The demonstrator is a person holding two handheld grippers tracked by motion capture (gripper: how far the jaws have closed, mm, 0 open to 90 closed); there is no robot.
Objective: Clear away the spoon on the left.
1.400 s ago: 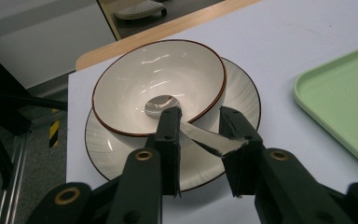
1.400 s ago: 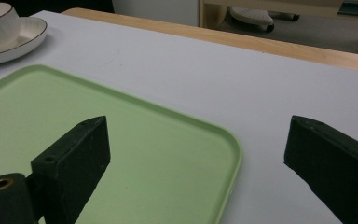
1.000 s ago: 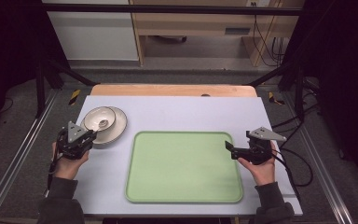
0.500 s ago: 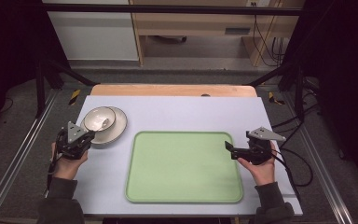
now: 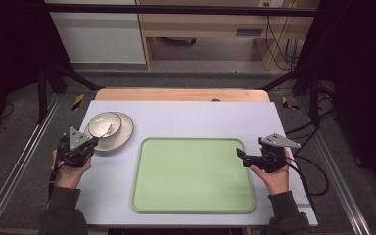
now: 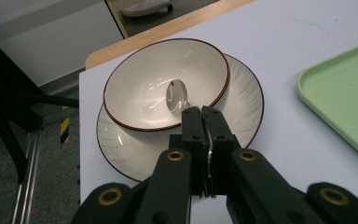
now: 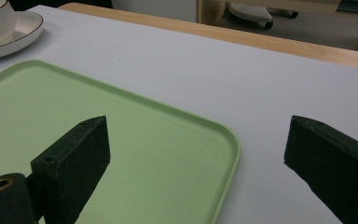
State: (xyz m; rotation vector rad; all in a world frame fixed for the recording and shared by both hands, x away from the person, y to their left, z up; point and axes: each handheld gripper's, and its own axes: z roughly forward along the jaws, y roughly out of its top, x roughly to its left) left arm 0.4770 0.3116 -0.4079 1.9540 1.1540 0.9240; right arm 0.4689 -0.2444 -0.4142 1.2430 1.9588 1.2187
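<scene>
- Spoon [image 6: 177, 95] lies with its head inside the bowl [image 6: 140, 88], handle reaching over the near rim into the left gripper [image 6: 200, 114].
- Left gripper — jaws have just been closing and now pinch the spoon handle (a thin metal edge shows between the pads).
- Bowl sits on a plate [image 6: 247, 107], at the table's [image 5: 200, 117] left side, just beside the green tray [image 5: 191, 171].
- Right gripper [image 7: 196, 154] hangs over the tray's right edge — jaws wide apart, nothing between them.
</scene>
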